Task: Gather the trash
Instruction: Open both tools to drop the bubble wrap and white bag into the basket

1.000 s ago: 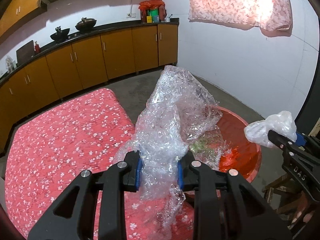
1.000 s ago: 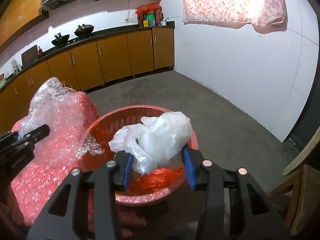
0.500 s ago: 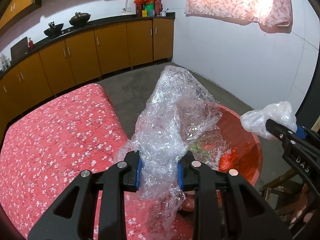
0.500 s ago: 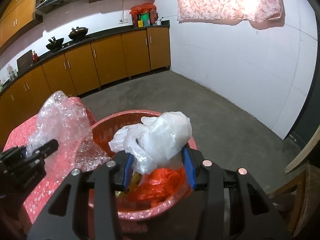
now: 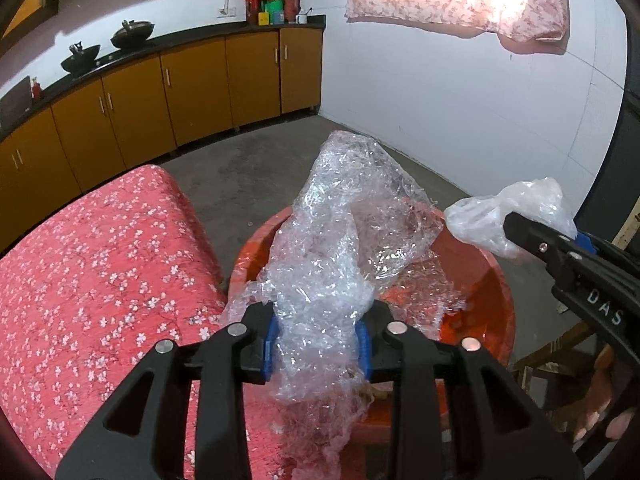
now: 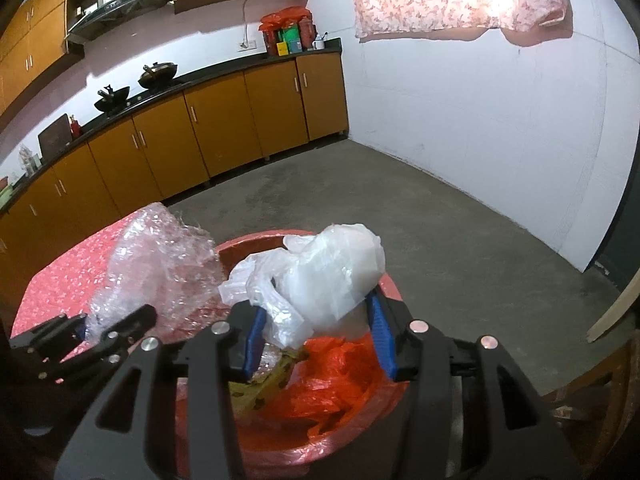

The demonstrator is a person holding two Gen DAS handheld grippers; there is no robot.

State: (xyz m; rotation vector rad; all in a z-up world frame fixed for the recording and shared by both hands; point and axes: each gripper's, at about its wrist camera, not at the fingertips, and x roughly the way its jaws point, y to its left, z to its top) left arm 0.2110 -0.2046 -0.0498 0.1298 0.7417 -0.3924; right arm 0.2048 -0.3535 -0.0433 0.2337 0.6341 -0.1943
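1. Left gripper, jaws just eased wider, pinches crumpled clear bubble wrap upright over round red plastic basin.
2. Right gripper, jaws also easing apart, clasps white plastic bag directly above the basin.

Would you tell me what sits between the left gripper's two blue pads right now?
Crumpled bubble wrap fills the gap in the left gripper, hanging over the red basin; the left wrist view shows it.

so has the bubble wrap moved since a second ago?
Yes. The bubble wrap in the left gripper has shifted off the red floral cloth over the red basin.
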